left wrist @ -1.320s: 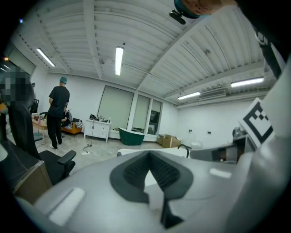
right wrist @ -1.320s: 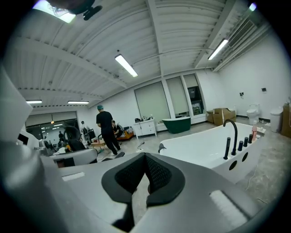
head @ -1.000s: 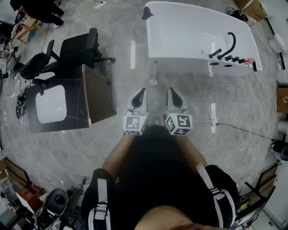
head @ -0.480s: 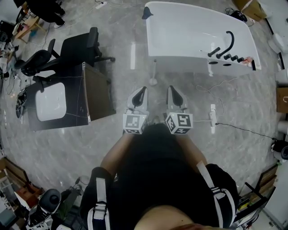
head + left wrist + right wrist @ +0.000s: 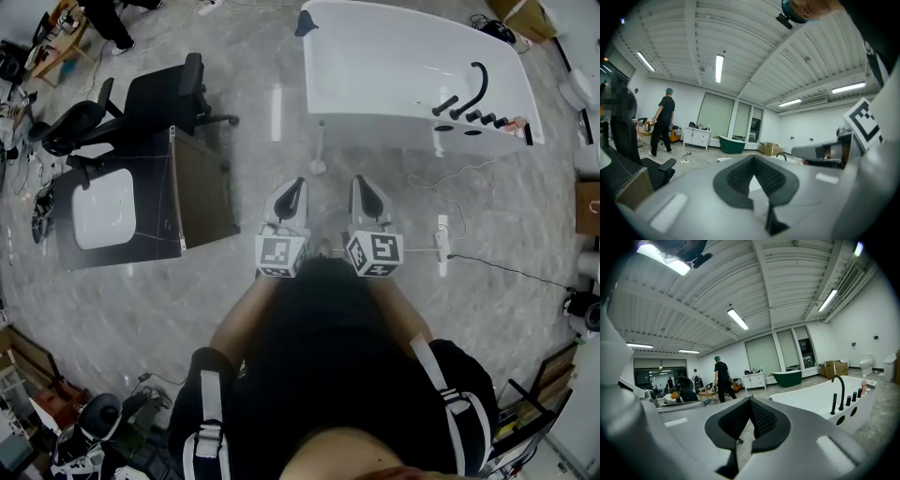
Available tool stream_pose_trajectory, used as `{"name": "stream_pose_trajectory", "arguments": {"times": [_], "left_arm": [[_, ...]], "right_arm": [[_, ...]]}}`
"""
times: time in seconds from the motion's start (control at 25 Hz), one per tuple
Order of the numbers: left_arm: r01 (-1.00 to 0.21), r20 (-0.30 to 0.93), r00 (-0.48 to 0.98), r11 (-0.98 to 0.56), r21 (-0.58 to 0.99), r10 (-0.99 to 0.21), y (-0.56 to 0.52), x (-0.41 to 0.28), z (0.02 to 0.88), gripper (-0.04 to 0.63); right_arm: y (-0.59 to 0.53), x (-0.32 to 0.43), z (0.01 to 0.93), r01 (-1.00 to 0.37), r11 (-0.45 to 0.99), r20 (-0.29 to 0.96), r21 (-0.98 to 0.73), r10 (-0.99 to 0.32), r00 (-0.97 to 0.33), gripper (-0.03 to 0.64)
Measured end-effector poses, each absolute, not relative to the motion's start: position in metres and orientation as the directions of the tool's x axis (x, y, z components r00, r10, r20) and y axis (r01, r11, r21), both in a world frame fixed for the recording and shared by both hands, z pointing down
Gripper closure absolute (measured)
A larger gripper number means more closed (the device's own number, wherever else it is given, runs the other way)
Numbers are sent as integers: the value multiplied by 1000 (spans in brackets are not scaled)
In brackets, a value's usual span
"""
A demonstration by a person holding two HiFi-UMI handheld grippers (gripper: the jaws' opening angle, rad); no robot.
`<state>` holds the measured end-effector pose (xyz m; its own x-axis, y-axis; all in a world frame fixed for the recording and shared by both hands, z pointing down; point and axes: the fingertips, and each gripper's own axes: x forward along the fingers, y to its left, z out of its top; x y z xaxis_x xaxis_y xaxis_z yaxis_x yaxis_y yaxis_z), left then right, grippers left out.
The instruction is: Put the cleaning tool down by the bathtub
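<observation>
head view: the person stands on the grey floor with both grippers level in front of the body. the left gripper (image 5: 294, 192) and right gripper (image 5: 362, 190) sit side by side, both empty. the white bathtub (image 5: 375, 134) is far and to the right. a slim white stick with a round end, which i take to be the cleaning tool (image 5: 320, 150), rests on the floor just beside the tub's near wall, well apart from both grippers. a dark desk (image 5: 202, 192) and an office chair (image 5: 159, 98) stand to the left.

left gripper view: the left gripper (image 5: 753, 157) has its pads pressed together at the tips, nothing between them.

right gripper view: the right gripper (image 5: 750, 399) is likewise pressed together and holds nothing. the bathtub (image 5: 820, 404) with its black faucet (image 5: 839, 390) lies to the right.

judgement: the put-down looks done, and the tool is by the tub. the next move calls only for keeping both grippers clear of it.
</observation>
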<state>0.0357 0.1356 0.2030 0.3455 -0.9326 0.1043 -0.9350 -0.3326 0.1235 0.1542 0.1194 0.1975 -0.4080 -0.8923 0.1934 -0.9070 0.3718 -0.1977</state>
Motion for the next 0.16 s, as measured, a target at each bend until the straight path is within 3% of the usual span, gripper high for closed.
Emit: {"name": "stream_pose_trajectory", "arguments": {"times": [0.16], "left_arm": [[-936,104,340,-327,128,-935,133,36,207,588]], "right_arm": [[117,154,199,-907,372,196,-196,-892,-408,620]]}}
